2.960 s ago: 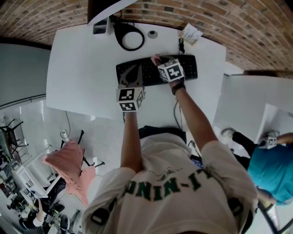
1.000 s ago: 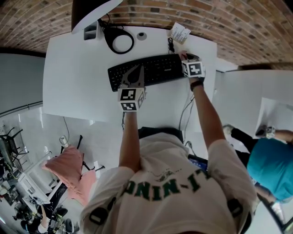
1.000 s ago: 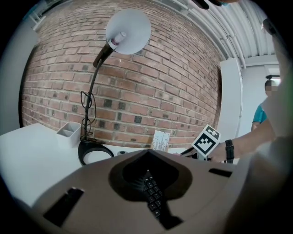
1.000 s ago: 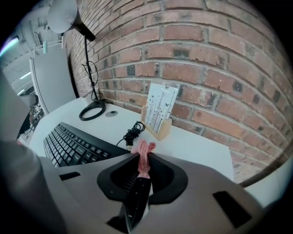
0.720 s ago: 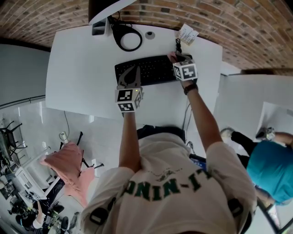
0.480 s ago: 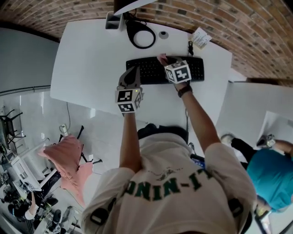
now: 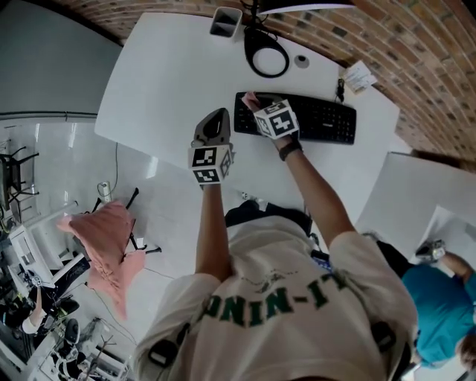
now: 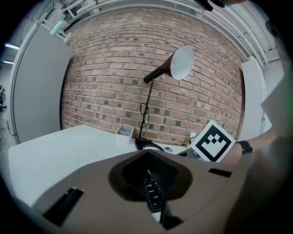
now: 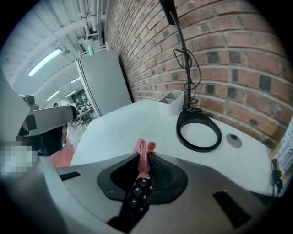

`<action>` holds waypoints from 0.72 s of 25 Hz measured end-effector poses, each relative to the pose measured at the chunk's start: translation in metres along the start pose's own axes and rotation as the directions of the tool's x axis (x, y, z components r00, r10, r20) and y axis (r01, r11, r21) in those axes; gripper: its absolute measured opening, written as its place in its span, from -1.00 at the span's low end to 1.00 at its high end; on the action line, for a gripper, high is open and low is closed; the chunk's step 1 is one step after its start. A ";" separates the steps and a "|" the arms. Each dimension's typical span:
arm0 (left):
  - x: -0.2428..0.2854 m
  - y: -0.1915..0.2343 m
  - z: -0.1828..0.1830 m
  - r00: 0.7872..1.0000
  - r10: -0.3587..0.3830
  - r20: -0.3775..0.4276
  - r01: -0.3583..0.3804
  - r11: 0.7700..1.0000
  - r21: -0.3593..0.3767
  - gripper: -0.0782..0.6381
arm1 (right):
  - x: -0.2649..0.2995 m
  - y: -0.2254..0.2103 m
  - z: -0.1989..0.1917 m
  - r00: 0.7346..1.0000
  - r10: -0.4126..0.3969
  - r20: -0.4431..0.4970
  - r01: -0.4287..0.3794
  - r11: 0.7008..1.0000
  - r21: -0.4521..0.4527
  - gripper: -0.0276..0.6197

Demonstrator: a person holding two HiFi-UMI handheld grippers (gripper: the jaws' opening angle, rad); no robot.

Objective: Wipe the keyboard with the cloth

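Observation:
A black keyboard [image 7: 312,119] lies on the white table [image 7: 171,67] in the head view. My right gripper [image 7: 253,104] is over the keyboard's left end, shut on a pink cloth [image 7: 248,97]. In the right gripper view the cloth [image 9: 144,157] is pinched between the jaws, with keys [image 9: 137,196] directly beneath. My left gripper [image 7: 216,117] hangs just left of the keyboard's left end, jaws together and nothing in them. In the left gripper view keys [image 8: 152,192] show below the left gripper [image 8: 149,160].
A desk lamp's black ring base [image 7: 267,58] and a white pen holder [image 7: 225,22] stand behind the keyboard, with a paper tag [image 7: 358,77] at its far right. The lamp head [image 8: 182,63] rises against the brick wall. Another white table [image 7: 405,193] stands to the right.
My right gripper has carried the cloth along the keyboard from its right end to its left end. The left gripper has stayed near the keyboard's left end.

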State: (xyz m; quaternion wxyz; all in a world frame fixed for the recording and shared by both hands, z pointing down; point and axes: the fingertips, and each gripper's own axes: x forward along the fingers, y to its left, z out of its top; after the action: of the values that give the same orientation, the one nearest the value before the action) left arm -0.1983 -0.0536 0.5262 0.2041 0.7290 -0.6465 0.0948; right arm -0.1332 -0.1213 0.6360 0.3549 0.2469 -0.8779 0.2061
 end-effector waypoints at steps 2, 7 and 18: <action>-0.003 0.010 -0.002 1.000 0.015 -0.001 -0.015 1.000 -0.012 -0.80 | 0.008 0.009 0.005 1.000 0.000 -0.011 0.000 1.000 -0.019 -0.77; -0.006 0.025 -0.008 0.999 0.042 -0.004 -0.042 0.998 -0.038 -0.80 | 0.029 0.027 0.000 0.998 0.016 -0.055 -0.020 0.998 -0.061 -0.77; 0.005 0.021 -0.014 0.999 0.029 -0.021 -0.030 0.998 -0.050 -0.80 | 0.029 0.038 0.001 0.996 0.047 -0.074 -0.052 0.997 -0.059 -0.77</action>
State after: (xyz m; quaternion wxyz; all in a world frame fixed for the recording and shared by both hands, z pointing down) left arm -0.2165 -0.0534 0.5445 0.2273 0.7129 -0.6574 0.0890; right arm -0.1746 -0.1002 0.6492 0.3885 0.2066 -0.8761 0.1969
